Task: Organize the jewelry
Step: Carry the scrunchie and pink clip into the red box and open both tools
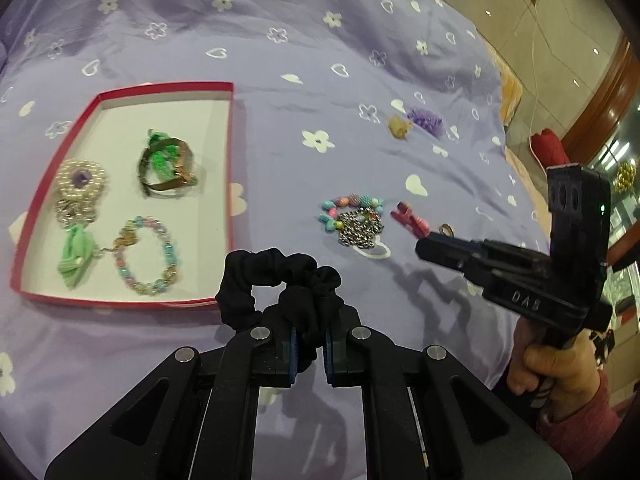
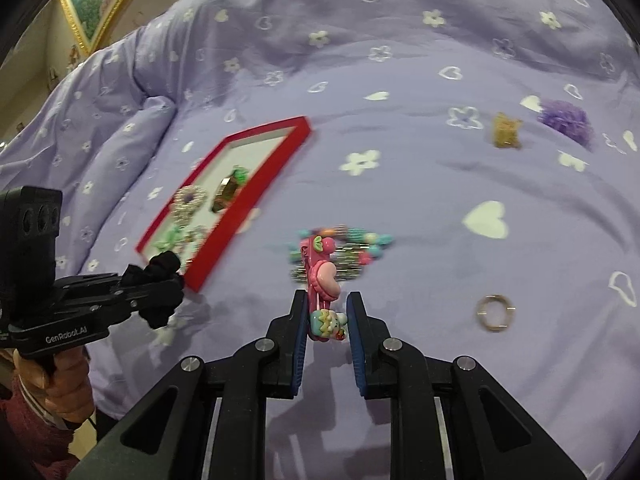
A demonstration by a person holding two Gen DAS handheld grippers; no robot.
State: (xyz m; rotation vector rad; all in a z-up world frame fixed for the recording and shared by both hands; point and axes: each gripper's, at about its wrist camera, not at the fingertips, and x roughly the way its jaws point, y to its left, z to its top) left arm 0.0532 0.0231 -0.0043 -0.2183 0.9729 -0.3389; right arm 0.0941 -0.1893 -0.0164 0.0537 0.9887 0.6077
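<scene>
My left gripper (image 1: 309, 346) is shut on a black scrunchie (image 1: 280, 284) and holds it just in front of the near right corner of the red-rimmed box (image 1: 230, 152). The box holds a pearl brooch (image 1: 82, 178), a green-and-gold clip (image 1: 168, 164) and a pastel bead bracelet (image 1: 148, 256). My right gripper (image 2: 327, 316) is shut on a pink hair clip (image 2: 322, 276) and holds it above the bed, in front of a bead-and-chain pile (image 2: 344, 250). The right gripper with the clip (image 1: 410, 220) also shows in the left wrist view.
On the lilac bedspread (image 2: 400, 80) lie a metal ring (image 2: 495, 313), a small tan clip (image 2: 506, 130) and a purple pom-pom (image 2: 566, 120). The bed's edge and floor (image 1: 560, 40) are at the far right in the left wrist view.
</scene>
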